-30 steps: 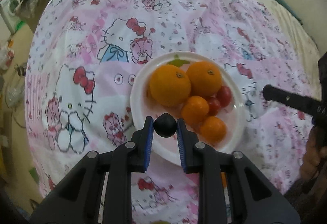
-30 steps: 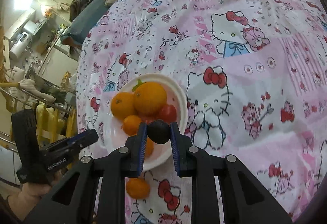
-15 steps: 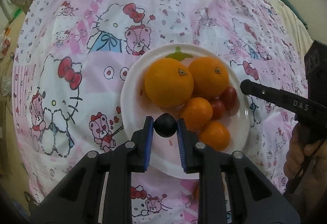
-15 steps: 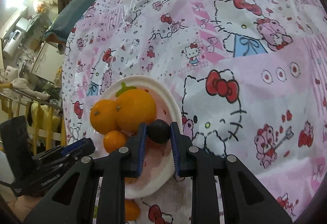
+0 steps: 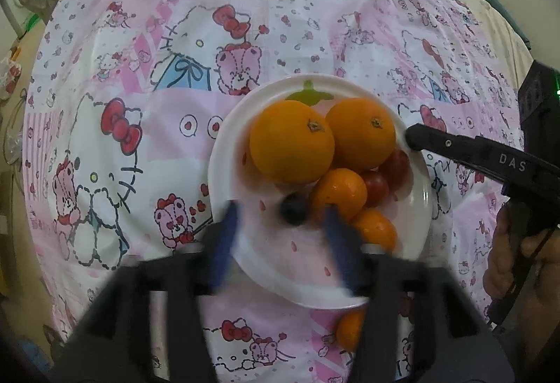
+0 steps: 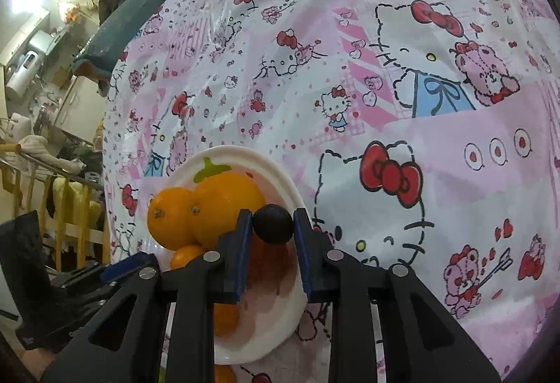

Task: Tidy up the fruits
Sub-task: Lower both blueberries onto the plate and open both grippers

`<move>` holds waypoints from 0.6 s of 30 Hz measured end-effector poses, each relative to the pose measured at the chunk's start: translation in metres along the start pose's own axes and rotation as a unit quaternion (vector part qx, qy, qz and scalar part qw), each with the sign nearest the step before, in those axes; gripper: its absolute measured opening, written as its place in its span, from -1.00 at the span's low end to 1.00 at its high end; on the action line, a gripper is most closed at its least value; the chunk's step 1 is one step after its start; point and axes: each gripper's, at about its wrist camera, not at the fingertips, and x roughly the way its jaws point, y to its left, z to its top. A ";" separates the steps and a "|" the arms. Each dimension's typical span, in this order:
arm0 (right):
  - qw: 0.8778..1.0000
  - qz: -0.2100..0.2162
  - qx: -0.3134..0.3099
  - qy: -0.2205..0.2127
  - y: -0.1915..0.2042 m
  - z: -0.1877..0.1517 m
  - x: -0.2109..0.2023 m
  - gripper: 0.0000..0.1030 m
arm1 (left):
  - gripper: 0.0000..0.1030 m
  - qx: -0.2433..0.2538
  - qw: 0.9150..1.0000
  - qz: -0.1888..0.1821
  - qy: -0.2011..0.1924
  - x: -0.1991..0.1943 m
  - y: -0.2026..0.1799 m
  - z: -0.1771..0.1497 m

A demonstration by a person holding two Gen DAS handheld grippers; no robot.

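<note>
Holding a dark plum [image 6: 273, 224] tight, the right gripper [image 6: 272, 232] hangs over the plate [image 6: 245, 152], low in the frame. The left gripper [image 5: 280, 225] gapes wide; its dark plum [image 5: 293, 212] sits loose on the plate between the fingers.

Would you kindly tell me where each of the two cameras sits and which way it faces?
Left wrist: sits on the left gripper, looking down on the white plate of oranges; its own blurred blue fingers, spread wide, the right gripper and a hand show.
Right wrist: sits on the right gripper, low over the plate's edge, facing across the Hello Kitty sheet; its fingers clamp a dark fruit, and the left gripper shows.
Shared: plate, two large oranges, sheet.
</note>
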 end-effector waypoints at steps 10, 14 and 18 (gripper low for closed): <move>1.000 0.014 0.010 -0.024 0.002 0.002 -0.015 0.12 | 0.24 -0.007 1.000 0.009 -0.020 -0.010 0.006 0.003; 0.999 0.008 0.010 -0.037 0.003 0.003 -0.024 0.12 | 0.24 -0.013 1.000 0.014 -0.022 -0.012 0.011 0.001; 0.999 0.004 0.008 -0.052 0.006 0.002 -0.033 0.12 | 0.24 -0.015 0.999 0.016 -0.028 -0.018 0.012 -0.002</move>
